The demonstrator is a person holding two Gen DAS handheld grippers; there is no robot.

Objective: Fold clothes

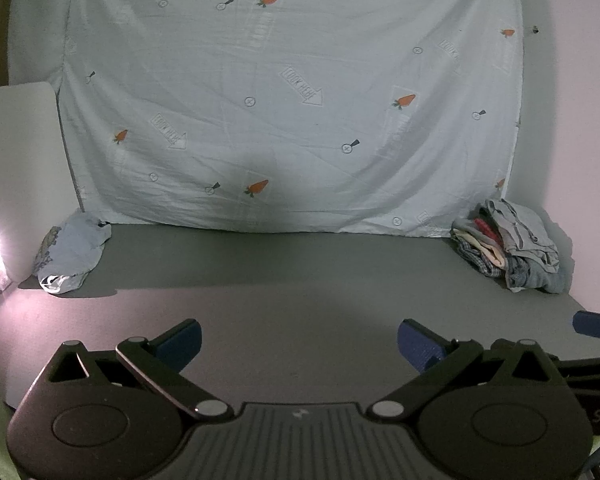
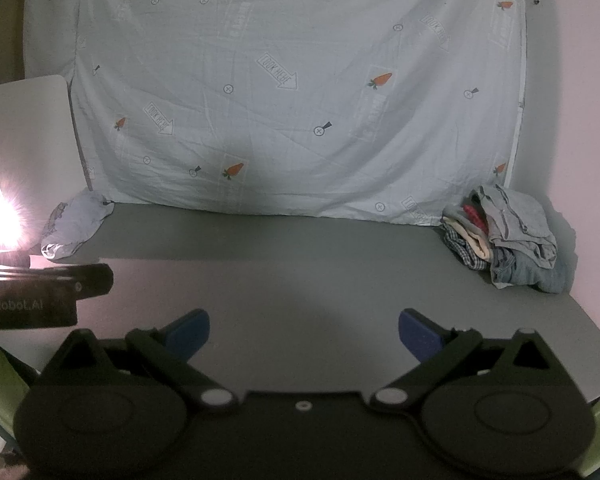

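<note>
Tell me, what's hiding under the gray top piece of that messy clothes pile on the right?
Under the gray top piece of the clothes pile peek something red, cream cloth, a checked fabric and blue denim. Anything deeper is covered.

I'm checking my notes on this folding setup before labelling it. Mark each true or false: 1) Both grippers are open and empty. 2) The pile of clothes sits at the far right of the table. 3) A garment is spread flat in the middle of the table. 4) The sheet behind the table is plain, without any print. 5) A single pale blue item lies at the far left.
1) True: the left gripper and right gripper hold nothing.
2) True: the pile of clothes is there.
3) False: the middle of the table is bare.
4) False: the sheet shows carrots and arrows.
5) True: the pale blue item.
</note>
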